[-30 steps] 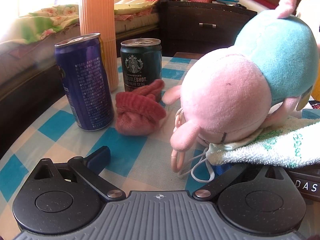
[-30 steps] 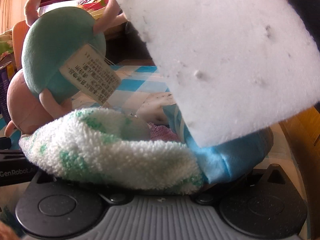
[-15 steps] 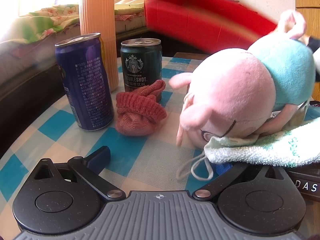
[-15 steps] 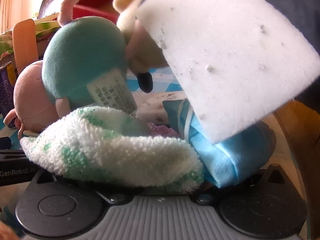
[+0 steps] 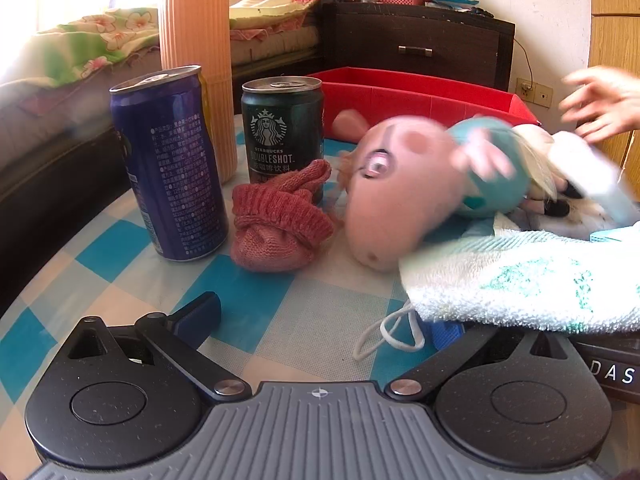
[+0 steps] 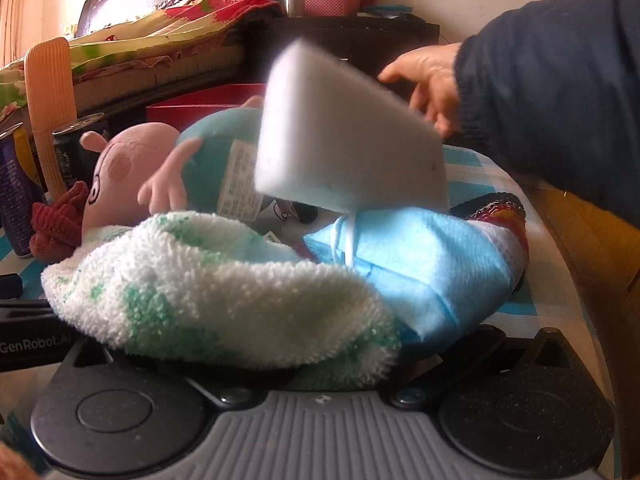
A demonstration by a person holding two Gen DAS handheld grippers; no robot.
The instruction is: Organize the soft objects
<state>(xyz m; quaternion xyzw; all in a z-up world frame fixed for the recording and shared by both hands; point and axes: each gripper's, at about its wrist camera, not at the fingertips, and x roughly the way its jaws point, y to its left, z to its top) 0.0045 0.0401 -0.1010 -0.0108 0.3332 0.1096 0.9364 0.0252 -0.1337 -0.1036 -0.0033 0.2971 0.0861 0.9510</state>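
Toppled now, the pink-and-teal plush pig (image 5: 404, 192) lies mid-frame; left gripper (image 5: 316, 320) fingers spread wide, right gripper's (image 6: 320, 364) towel-hidden, cannot tell.

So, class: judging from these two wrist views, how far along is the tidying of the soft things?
Barely begun. Done: only the red box stands ready behind the pile. In hand: nothing; the left gripper is open and empty, and a bare hand hovers by the white foam sponge. Left: the pink-and-teal pig plush, red knitted sock, green-speckled white towel and blue cloth all lie on the checked tablecloth.
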